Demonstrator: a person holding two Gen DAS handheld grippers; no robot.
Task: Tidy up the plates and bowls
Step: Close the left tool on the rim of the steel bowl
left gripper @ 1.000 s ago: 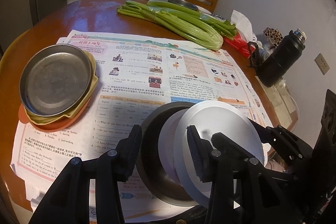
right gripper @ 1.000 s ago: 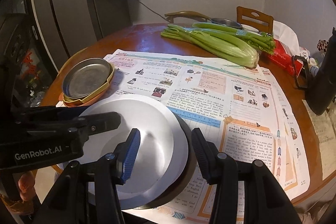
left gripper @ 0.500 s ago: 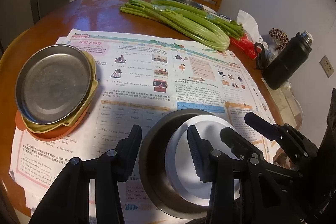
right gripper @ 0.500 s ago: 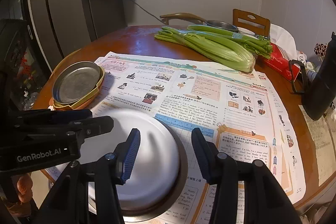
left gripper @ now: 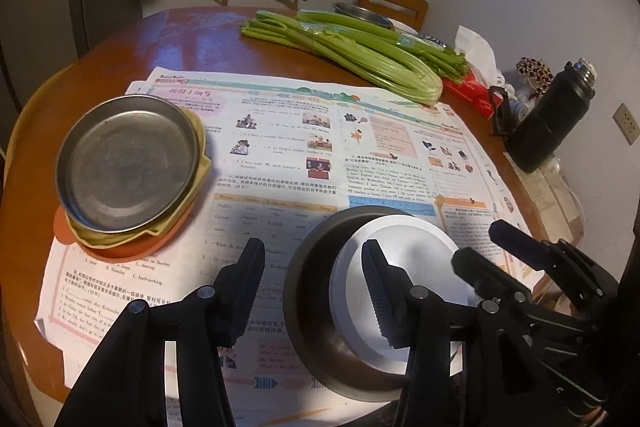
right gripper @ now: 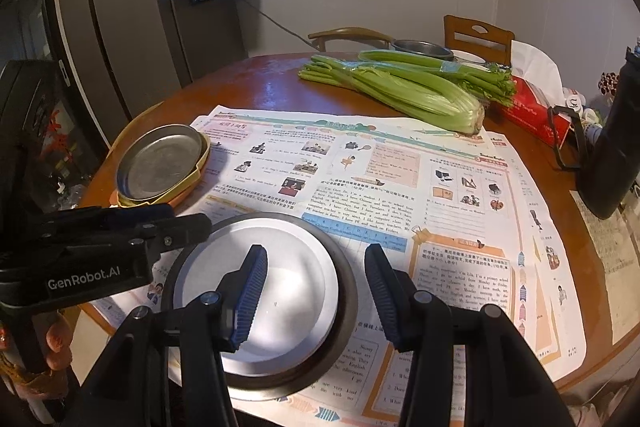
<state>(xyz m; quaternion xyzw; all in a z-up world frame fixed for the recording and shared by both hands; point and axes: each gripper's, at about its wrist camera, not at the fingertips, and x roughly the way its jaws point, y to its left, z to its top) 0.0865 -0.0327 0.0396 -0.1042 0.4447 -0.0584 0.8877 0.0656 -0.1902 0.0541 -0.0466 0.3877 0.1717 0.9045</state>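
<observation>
White plate (right gripper: pixel 256 291) nested in dark bowl (right gripper: pixel 344 311) below both grippers; left fingers (left gripper: pixel 250 279) just opened, straddling bowl rim, right fingers (right gripper: pixel 252 291) apart, gripping nothing

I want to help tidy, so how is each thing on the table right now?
White plate, lying flat inside the dark bowl.
Dark bowl, upright on the newspaper.
Metal plate, stacked on a yellow plate and an orange plate.
Celery, lying on the table.
Black flask, upright.
Left gripper, open, jaws have just been opening, bowl's rim between them.
Right gripper, open, bowl's rim between its jaws.
</observation>
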